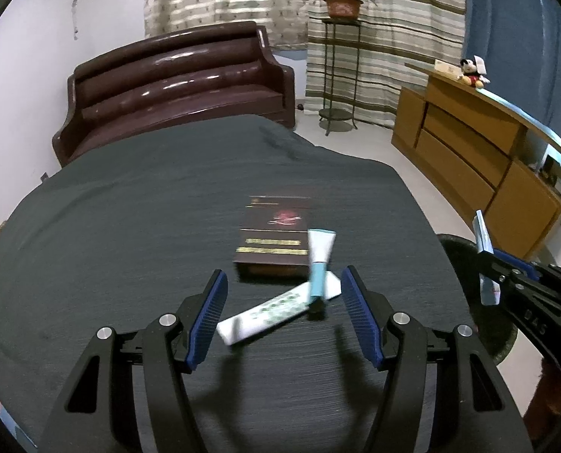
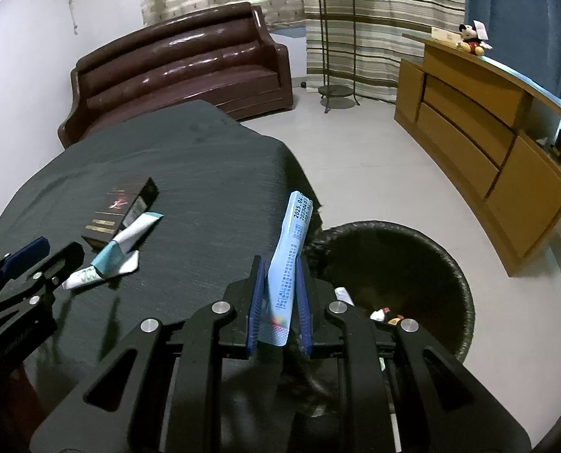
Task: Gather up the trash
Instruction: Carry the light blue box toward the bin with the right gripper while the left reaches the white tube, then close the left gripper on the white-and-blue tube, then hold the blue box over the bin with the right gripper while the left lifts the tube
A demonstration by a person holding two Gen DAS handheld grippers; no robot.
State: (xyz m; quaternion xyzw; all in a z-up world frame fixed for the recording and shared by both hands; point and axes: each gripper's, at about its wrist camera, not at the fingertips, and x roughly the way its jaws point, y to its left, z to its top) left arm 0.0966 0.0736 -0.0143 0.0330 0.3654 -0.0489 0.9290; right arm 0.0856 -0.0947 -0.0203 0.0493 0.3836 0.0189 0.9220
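A tube (image 1: 320, 260) lies across a carton (image 1: 276, 311) before a box (image 1: 274, 238) on the table (image 1: 129, 207); bin (image 2: 393, 264) right.

Dim indoor light; glare streaks on the sofa (image 1: 174, 87), soft shadows on the table (image 1: 129, 226), tubes (image 1: 280, 309) motion-blurred, fisheye bending with black corners

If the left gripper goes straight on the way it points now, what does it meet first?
Most likely the white carton lying on the dark tablecloth between the open left gripper fingers, with the blue tube across its far end. Depth is unclear.
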